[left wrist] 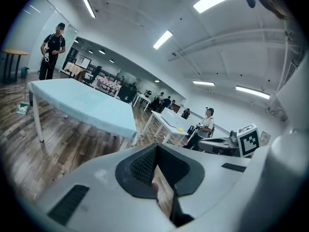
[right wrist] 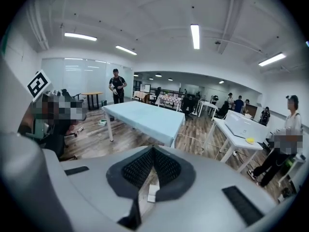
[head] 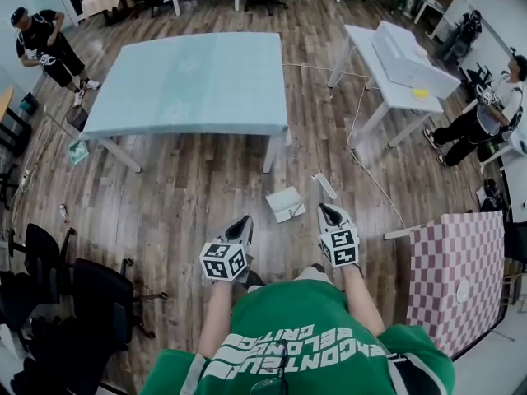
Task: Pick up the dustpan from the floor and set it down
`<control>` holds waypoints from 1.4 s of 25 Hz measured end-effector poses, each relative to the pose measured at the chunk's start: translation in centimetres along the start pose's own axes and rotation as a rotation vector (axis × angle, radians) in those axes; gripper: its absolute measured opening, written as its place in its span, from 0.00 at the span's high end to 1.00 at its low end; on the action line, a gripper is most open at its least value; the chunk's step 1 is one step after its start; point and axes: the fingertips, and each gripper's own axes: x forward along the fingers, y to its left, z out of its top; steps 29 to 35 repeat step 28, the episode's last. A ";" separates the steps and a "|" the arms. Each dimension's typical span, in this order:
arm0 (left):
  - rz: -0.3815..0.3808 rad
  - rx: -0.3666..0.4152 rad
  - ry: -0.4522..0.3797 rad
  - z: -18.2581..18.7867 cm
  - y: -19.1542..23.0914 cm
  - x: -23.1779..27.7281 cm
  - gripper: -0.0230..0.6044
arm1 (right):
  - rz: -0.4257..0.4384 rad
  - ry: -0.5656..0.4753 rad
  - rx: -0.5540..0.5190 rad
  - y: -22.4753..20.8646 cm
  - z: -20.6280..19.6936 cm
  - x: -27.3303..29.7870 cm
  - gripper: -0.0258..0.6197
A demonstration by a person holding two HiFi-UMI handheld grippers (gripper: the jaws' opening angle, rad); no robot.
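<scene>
Item: white dustpan (head: 286, 202), lying on the wood-plank floor (head: 189, 204) near the front right leg of the large light-blue desk (head: 189, 81), ahead of the person and between the lines of the two grippers. A short white bar (head: 324, 186) lies tilted just right of it; whether it belongs to the dustpan cannot be told. Left gripper (head: 244, 223): held low over the floor, apart from the dustpan, marker cube facing up. In the left gripper view its fingers (left wrist: 142, 166) meet at the tips with nothing pinched, and only floor shows through the slit behind them. Right gripper (head: 324, 210): tip just beside the near end of the white bar. In the right gripper view its fingers (right wrist: 137, 168) are pressed together at the tips. A small white piece (right wrist: 152, 192) shows through the gap below them, and whether it is gripped cannot be told. Surroundings: a white desk (head: 375, 76) to the right carries a white box (head: 412, 56) and a small yellow item (head: 421, 93). A cable (head: 370, 171) runs across the floor. A pink-and-white checked cloth (head: 457, 278) is at far right, and black chairs (head: 74, 295) at left. One person (head: 45, 44) stands at far left, another (head: 486, 113) at far right.
</scene>
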 end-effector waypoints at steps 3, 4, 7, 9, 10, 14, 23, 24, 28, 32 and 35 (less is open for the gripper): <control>0.023 -0.008 -0.006 -0.1 -0.9 0.9 0.97 | 0.010 -0.022 0.003 -1.2 0.1 -0.5 0.95; 0.030 -0.014 -0.009 -0.2 -1.4 1.4 0.97 | 0.014 -0.036 0.008 -1.9 0.3 -0.6 0.95; 0.043 -0.022 -0.010 -0.6 -3.1 2.9 0.97 | 0.030 -0.075 0.021 -3.8 0.6 -1.0 0.95; 0.047 -0.011 -0.004 -0.9 -4.4 4.0 0.97 | 0.042 -0.087 0.033 -4.8 0.2 -1.2 0.95; 0.047 -0.003 -0.001 -1.0 -5.1 4.5 0.97 | 0.049 -0.090 0.040 -5.3 0.0 -1.3 0.95; 0.039 0.027 0.011 -1.4 -7.9 6.3 0.97 | 0.072 -0.098 0.070 -7.1 -1.2 -2.1 0.95; 0.037 0.055 0.035 -3.4 -11.8 9.2 0.97 | 0.074 -0.130 0.110 -11.1 -3.5 -4.4 0.95; 0.035 0.050 0.037 -3.6 -12.1 9.5 0.97 | 0.071 -0.130 0.112 -11.6 -3.8 -4.6 0.95; 0.005 0.003 0.042 -4.3 -13.4 10.3 0.98 | 0.061 -0.127 0.124 -13.1 -4.9 -5.5 0.95; 0.005 0.003 0.042 -4.3 -13.4 10.3 0.98 | 0.061 -0.127 0.124 -13.1 -4.9 -5.5 0.95; 0.005 0.003 0.042 -4.3 -13.4 10.3 0.98 | 0.061 -0.127 0.124 -13.1 -4.9 -5.5 0.95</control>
